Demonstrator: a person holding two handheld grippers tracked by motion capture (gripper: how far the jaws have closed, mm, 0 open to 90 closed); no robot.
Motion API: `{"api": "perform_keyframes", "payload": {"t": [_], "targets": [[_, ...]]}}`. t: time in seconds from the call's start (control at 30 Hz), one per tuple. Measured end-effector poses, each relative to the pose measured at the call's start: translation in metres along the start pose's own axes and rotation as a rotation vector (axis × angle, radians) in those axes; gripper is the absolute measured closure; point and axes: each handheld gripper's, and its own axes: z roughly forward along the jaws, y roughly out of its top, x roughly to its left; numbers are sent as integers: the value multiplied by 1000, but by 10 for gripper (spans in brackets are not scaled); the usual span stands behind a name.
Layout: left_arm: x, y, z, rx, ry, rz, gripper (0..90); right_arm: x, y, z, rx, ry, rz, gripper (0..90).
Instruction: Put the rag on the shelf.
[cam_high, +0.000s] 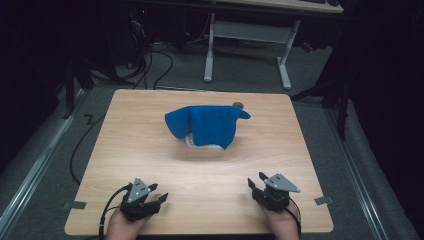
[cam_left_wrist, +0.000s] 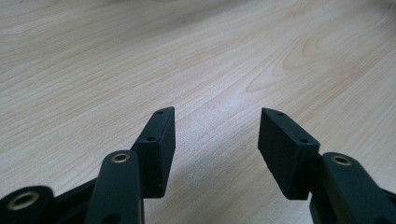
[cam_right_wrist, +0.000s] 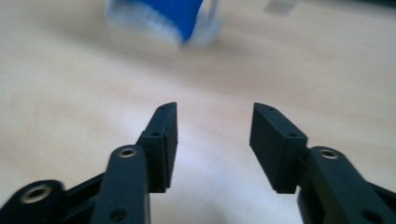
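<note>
Overhead, blue cloth (cam_high: 207, 125) draping container (cam_high: 192, 141).

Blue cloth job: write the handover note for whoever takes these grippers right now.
Left gripper: open, nothing between the jaws, low over the near left part of the table.
Right gripper: open, nothing between the jaws, near right part of the table, pointed toward the cloth.
Blue cloth: mid-table toward the far side, draped over a pale, partly hidden object whose edge peeks out underneath. A small dark thing sits just behind it; too small to identify.
Done: the cloth lies over the object and neither gripper touches it.
Left: cannot tell from here; check whether the drape needs adjusting before moving in.
</note>
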Motion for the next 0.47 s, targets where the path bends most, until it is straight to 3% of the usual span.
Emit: {"api": "perform_keyframes", "payload": {"t": [0.03,0.13,0.2,0.23,0.47], "targets": [[1,1,4,6,-14,-6,464,0,2,3,-21,-14,-38,462],[1,2,7,13,-22,-8,460,-1,3,9,6,11,-2,457],[0,1,7,14,-21,-5,459,0,3,10,7,17,-16,454],[0,1,7,15,-20,-4,457,1,2,10,5,12,-46,452],[3,1,7,12,-9,-16,455,-5,-1,7,18,4,-24,451]]}}
